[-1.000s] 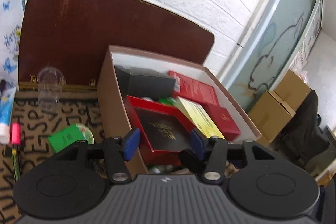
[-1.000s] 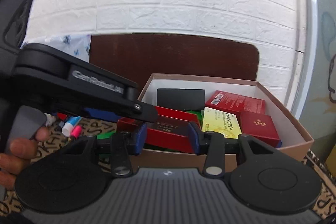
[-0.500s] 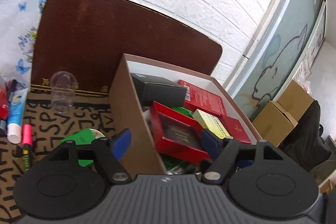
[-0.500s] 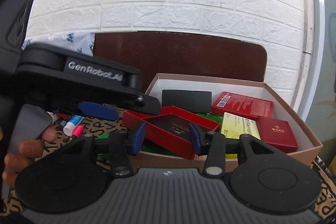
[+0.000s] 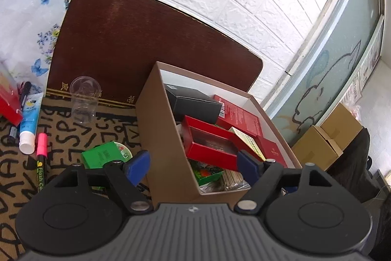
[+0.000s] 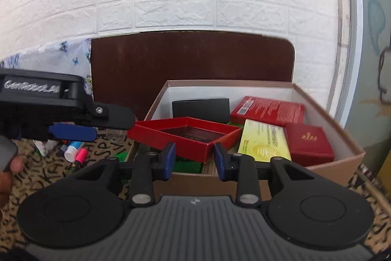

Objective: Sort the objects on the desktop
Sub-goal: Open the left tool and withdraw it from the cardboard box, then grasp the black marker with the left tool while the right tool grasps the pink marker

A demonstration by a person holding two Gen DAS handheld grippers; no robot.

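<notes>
Two views: we start with the left one.
Left view, mat: we see a brown mat (image 5: 102, 121) with black letters, a white brick wall behind.
Left view, box: our cardboard box (image 5: 161, 138) holds a red tray (image 5: 207, 146) on top, tilted, with black, red and yellow boxes.
Left tongs (image 5: 193, 163): wide open, holding nothing.
Right view, box: the same box (image 6: 342, 163), red tray (image 6: 185, 136) inside.
Right tongs (image 6: 194, 159): open, empty, near the tray.
</notes>
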